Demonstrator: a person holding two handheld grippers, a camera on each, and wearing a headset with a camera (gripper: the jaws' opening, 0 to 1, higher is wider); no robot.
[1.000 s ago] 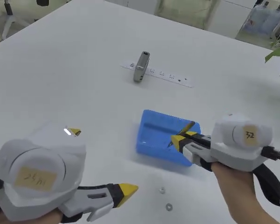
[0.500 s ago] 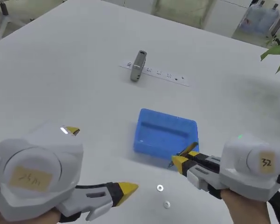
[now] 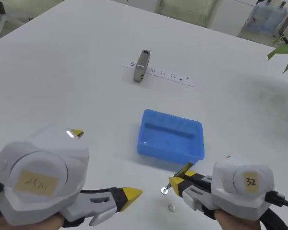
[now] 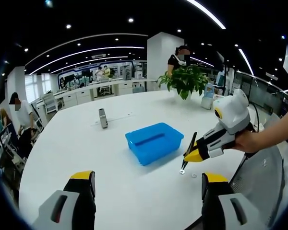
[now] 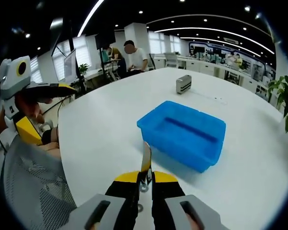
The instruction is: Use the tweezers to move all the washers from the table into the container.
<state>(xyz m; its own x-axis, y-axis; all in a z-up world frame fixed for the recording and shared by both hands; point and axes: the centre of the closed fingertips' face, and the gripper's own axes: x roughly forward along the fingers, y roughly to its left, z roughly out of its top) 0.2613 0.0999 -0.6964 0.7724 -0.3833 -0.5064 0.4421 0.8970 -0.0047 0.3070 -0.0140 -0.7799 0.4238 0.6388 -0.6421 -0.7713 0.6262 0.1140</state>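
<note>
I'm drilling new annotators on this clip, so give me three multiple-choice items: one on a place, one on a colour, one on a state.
1. Where do the washers lie? A in the container; B on the table by the tweezers' tip; C on the floor.
2. The container is: A blue; B red; C green.
3. The right gripper is: A open, empty; B shut on a washer; C shut on the tweezers.
B: two lie on bare tabletop before the container. A: its walls are blue. C: its jaws clamp the tweezers.
</note>
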